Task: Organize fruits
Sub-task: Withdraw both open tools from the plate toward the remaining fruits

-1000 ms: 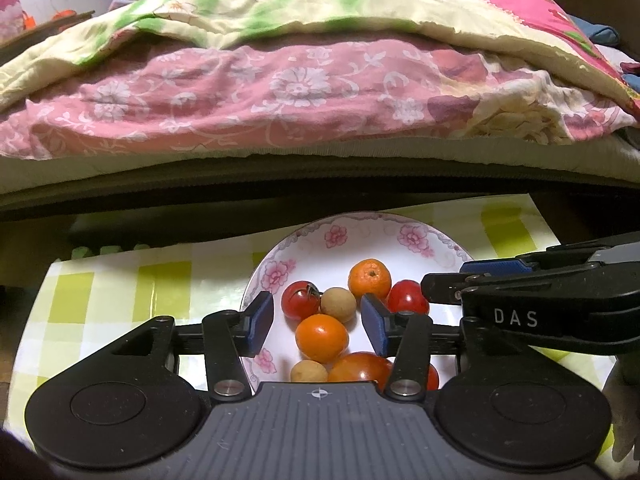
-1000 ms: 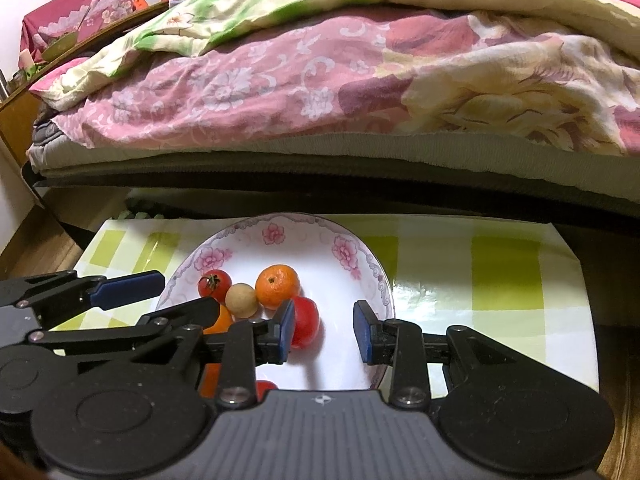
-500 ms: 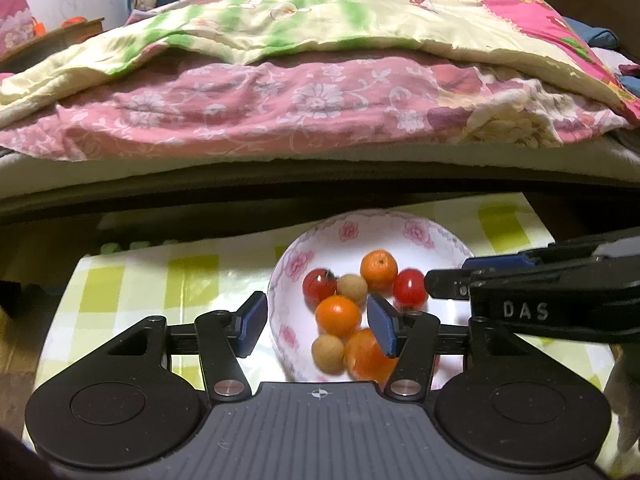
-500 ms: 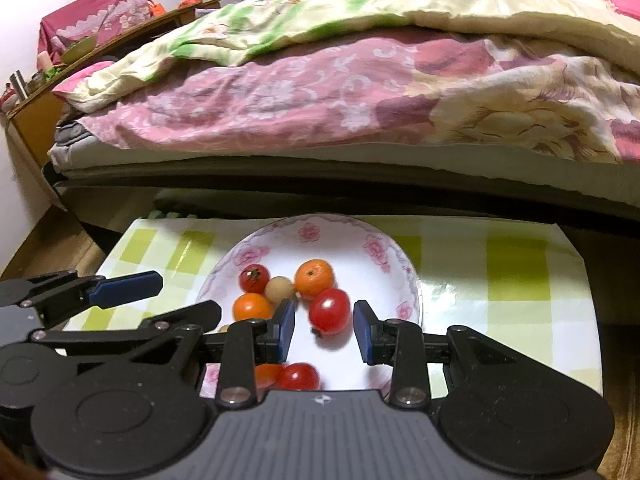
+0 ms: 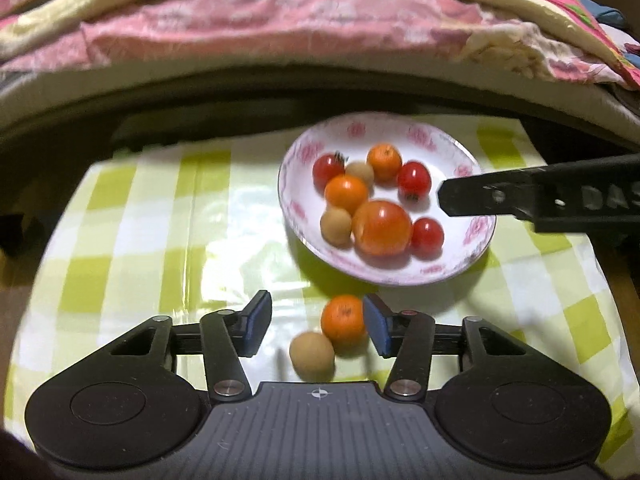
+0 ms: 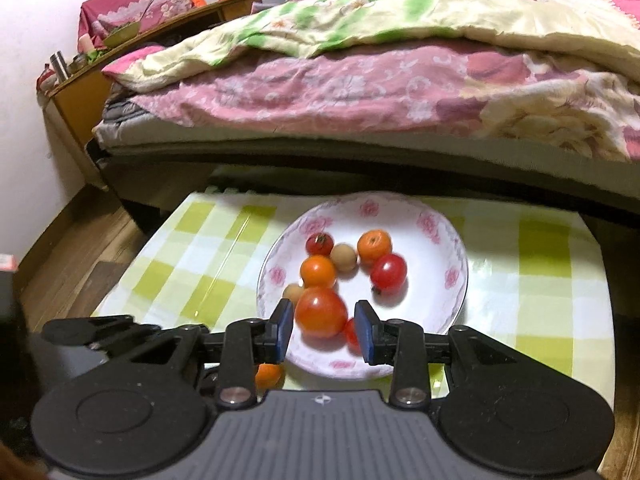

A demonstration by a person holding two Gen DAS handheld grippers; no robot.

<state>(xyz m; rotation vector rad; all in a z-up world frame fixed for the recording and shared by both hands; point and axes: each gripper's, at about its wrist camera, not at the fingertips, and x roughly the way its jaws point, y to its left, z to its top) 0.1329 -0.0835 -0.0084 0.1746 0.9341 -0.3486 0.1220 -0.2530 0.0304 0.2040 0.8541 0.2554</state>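
Observation:
A white plate with pink flowers stands on the green-checked cloth. It holds several fruits: red cherry tomatoes, small oranges, tan longans and one big tomato. In front of the plate, on the cloth, lie an orange and a longan. Both sit between the fingers of my open left gripper. My right gripper is open and hovers over the near part of the plate, with the big tomato seen between its fingers. From the left wrist view the right gripper reaches in over the plate's right rim.
A bed with pink and yellow-green quilts overhangs the far side of the cloth. Wooden floor lies to the left, with a cluttered side table behind. Bare cloth stretches left and right of the plate.
Both grippers drew back toward me, away from the plate. The loose orange and longan on the cloth have come into the left view between that gripper's fingers.

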